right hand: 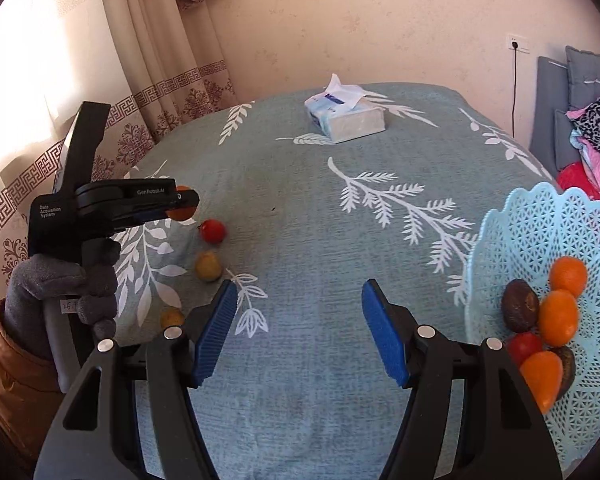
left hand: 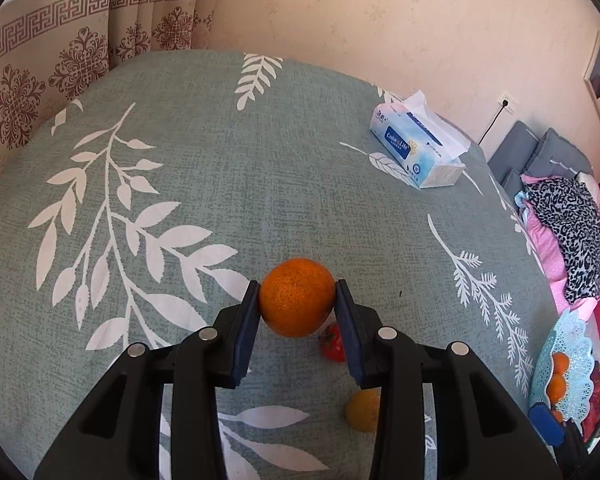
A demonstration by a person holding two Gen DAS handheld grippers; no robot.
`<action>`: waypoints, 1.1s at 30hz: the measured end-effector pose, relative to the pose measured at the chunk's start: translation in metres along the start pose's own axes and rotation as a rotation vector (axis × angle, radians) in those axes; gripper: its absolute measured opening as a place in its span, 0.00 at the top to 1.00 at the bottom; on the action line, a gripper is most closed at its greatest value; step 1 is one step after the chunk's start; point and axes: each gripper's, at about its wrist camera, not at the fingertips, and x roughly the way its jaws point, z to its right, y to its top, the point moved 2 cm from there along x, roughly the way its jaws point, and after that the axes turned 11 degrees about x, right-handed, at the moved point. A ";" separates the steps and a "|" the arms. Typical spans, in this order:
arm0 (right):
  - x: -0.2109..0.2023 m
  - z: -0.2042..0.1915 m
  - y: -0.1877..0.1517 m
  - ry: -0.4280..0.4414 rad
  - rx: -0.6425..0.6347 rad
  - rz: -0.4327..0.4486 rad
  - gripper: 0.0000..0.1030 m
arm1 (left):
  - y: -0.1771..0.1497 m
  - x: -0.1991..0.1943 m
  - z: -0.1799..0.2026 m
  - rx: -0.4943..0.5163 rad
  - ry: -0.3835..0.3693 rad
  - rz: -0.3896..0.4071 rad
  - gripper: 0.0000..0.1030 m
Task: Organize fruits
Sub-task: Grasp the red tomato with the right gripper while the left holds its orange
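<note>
My left gripper (left hand: 297, 300) is shut on an orange (left hand: 297, 297) and holds it above the table. Below it lie a red fruit (left hand: 333, 343) and a yellow fruit (left hand: 363, 410). In the right wrist view the left gripper (right hand: 182, 202) holds the orange (right hand: 183, 213) at the left, with the red fruit (right hand: 213, 231) and two yellow fruits (right hand: 208, 266) (right hand: 172, 317) on the cloth beneath. My right gripper (right hand: 298, 328) is open and empty over the cloth. A light blue basket (right hand: 540, 232) at the right holds several fruits.
A tissue box (right hand: 346, 114) stands at the table's far side and shows in the left wrist view (left hand: 418, 146). The table carries a grey-green leaf-print cloth (right hand: 320, 232). Curtains hang at the left. Clothes and cushions (left hand: 564, 216) lie beyond the right edge.
</note>
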 end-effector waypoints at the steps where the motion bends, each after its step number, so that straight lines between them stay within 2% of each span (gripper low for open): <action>1: 0.006 -0.005 0.002 0.012 -0.001 -0.019 0.35 | 0.001 -0.005 -0.001 0.000 0.006 0.016 0.64; 10: 0.063 -0.051 0.021 0.091 -0.036 -0.131 0.35 | 0.009 -0.027 -0.021 -0.049 0.044 0.086 0.64; 19: 0.118 -0.089 0.030 0.090 -0.106 -0.191 0.37 | 0.011 -0.029 -0.032 -0.083 0.049 0.092 0.64; 26: 0.148 -0.095 0.032 0.057 -0.115 -0.235 0.52 | 0.011 -0.029 -0.038 -0.103 0.049 0.093 0.64; 27: 0.149 -0.095 0.032 0.052 -0.116 -0.229 0.54 | 0.011 -0.029 -0.038 -0.105 0.049 0.091 0.64; 31: 0.149 -0.093 0.034 0.020 -0.121 -0.220 0.69 | 0.010 -0.028 -0.039 -0.105 0.050 0.090 0.64; 33: 0.147 -0.089 0.034 0.023 -0.109 -0.226 0.71 | 0.010 -0.028 -0.038 -0.102 0.049 0.090 0.64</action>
